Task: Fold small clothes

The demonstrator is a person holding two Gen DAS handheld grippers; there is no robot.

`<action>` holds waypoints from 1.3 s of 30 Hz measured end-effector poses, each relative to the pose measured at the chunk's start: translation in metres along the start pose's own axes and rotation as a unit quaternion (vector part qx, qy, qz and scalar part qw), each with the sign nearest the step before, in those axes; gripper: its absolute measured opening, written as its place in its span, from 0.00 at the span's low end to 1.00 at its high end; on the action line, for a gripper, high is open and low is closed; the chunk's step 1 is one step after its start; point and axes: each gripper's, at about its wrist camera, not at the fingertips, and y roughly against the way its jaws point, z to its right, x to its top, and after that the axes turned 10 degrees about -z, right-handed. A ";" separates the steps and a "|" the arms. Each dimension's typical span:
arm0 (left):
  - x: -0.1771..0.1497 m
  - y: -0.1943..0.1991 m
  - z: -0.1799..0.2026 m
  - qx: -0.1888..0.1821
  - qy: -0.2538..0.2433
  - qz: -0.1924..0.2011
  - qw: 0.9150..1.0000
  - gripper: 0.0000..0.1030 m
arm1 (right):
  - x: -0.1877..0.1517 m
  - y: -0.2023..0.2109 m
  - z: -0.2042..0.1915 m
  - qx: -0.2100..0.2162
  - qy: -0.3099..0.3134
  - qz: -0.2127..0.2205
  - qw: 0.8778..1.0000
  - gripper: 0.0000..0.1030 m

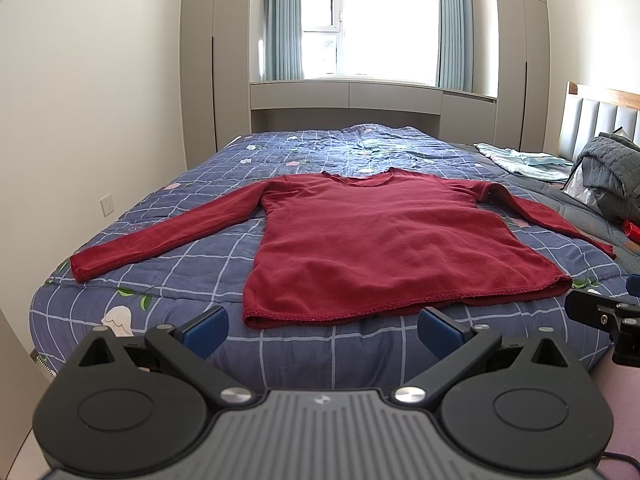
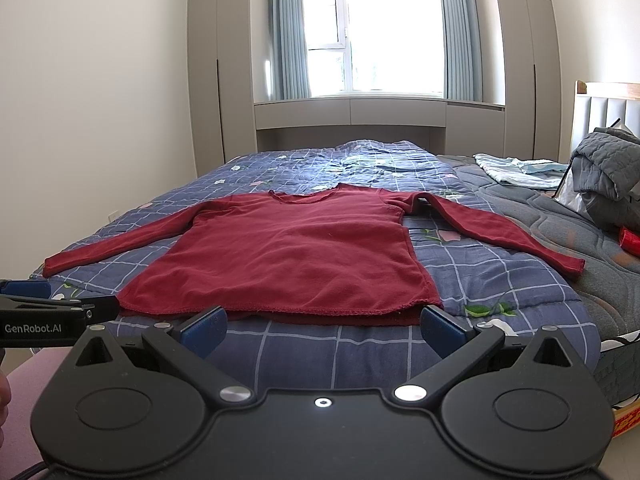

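Observation:
A dark red long-sleeved shirt (image 1: 372, 240) lies flat on the blue checked bedspread (image 1: 168, 280), hem toward me, both sleeves spread out to the sides. It also shows in the right wrist view (image 2: 288, 260). My left gripper (image 1: 322, 330) is open and empty, just short of the hem near the bed's front edge. My right gripper (image 2: 322, 328) is open and empty, just short of the hem's right part. Each gripper's body shows at the edge of the other's view.
A grey quilted blanket (image 1: 612, 168) and a light blue garment (image 1: 520, 162) lie at the bed's right by the headboard (image 1: 600, 116). A small red object (image 2: 630, 240) lies on the grey mattress cover. Wardrobes and a window stand behind the bed.

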 end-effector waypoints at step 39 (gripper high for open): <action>0.023 -0.038 0.011 -0.004 -0.021 -0.070 0.997 1.00 | 0.011 -0.020 0.022 0.000 -0.032 -0.027 0.999 1.00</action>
